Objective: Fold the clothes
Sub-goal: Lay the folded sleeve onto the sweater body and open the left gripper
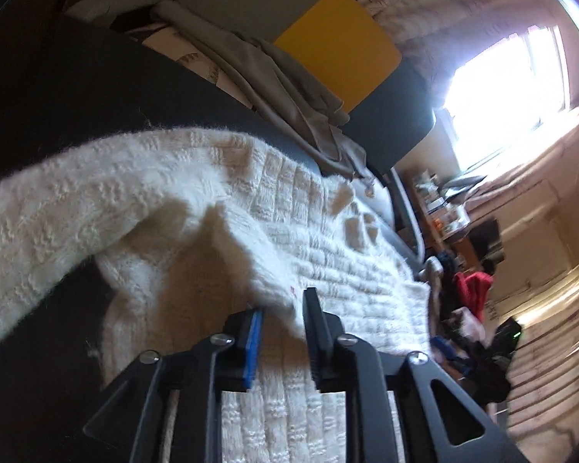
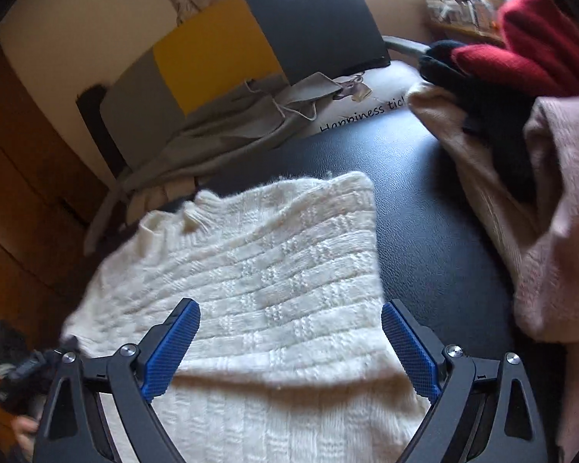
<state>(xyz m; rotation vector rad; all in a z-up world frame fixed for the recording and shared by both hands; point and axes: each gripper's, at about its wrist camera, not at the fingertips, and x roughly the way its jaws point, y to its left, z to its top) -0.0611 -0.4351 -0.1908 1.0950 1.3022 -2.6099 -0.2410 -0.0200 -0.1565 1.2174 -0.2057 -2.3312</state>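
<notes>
Cream sweater (image 2: pixel 274 270) edge seemingly pinched by left gripper (image 1: pixel 283 308); right gripper (image 2: pixel 289 332) hovers spread wide

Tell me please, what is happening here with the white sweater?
A person is folding a cream knitted sweater on a dark padded surface, using a hand-held gripper in each hand. The left gripper is pinching a fold of the sweater's fabric and lifting it over the body. The right gripper is open above the sweater and holds nothing. A pile of other clothes, red, dark and pink, waits at the side, and a grey garment lies behind.
</notes>
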